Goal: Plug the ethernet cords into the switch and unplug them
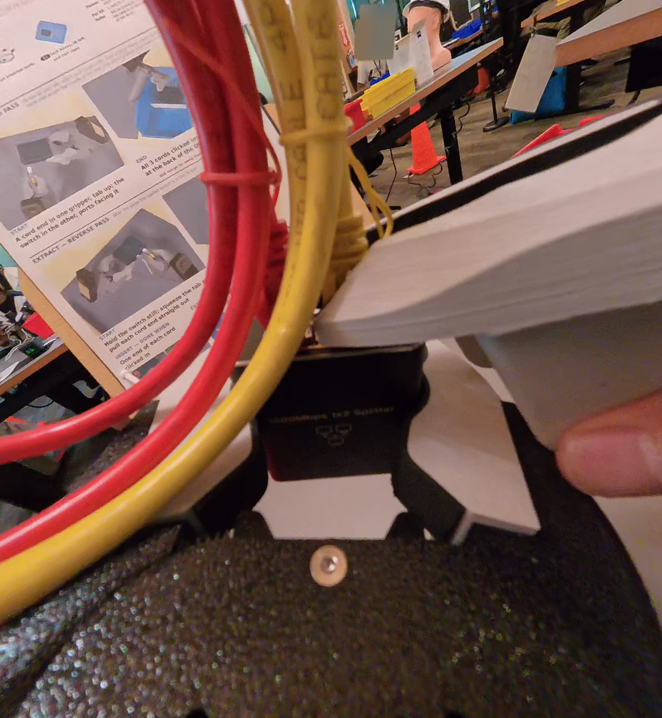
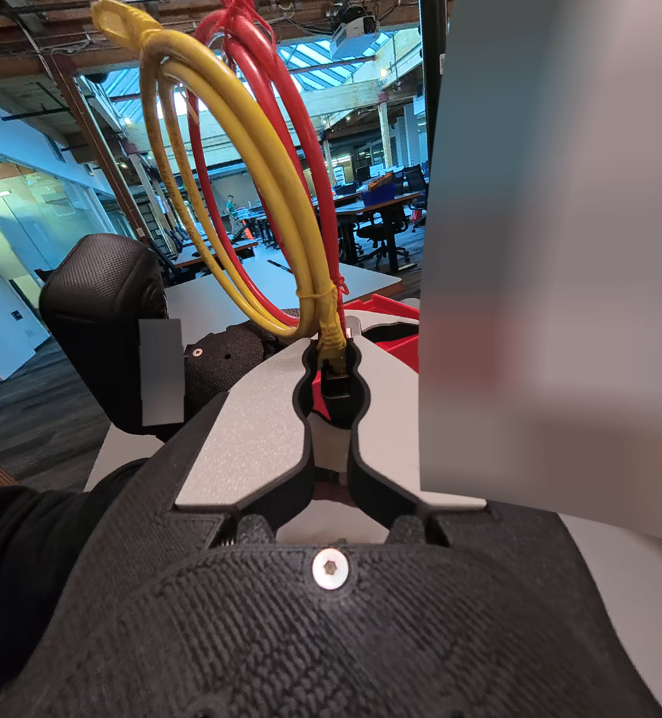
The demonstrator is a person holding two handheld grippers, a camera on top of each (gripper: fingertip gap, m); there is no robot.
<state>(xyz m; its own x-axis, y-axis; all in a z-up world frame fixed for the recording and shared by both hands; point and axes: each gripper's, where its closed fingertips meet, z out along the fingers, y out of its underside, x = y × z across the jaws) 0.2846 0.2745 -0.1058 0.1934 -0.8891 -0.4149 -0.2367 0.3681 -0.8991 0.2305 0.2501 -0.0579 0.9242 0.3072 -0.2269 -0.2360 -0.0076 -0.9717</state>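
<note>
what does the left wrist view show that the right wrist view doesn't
Only the left wrist view shows the small black switch box held in the left gripper, a printed instruction sheet and an orange traffic cone. Only the right wrist view shows the right gripper closed on the yellow plug, and a black chair back. Both show the coiled yellow ethernet cord and coiled red ethernet cord.

Two close wrist views, both tipped upward

My left camera looks along my fingers, hard against the black switch [image 1: 337, 423], facing an instruction sheet [image 1: 88, 186]. My right camera tilts toward the ceiling. Both share the yellow cord [image 2: 244, 163] and red cord [image 2: 302, 136] loops.
</note>
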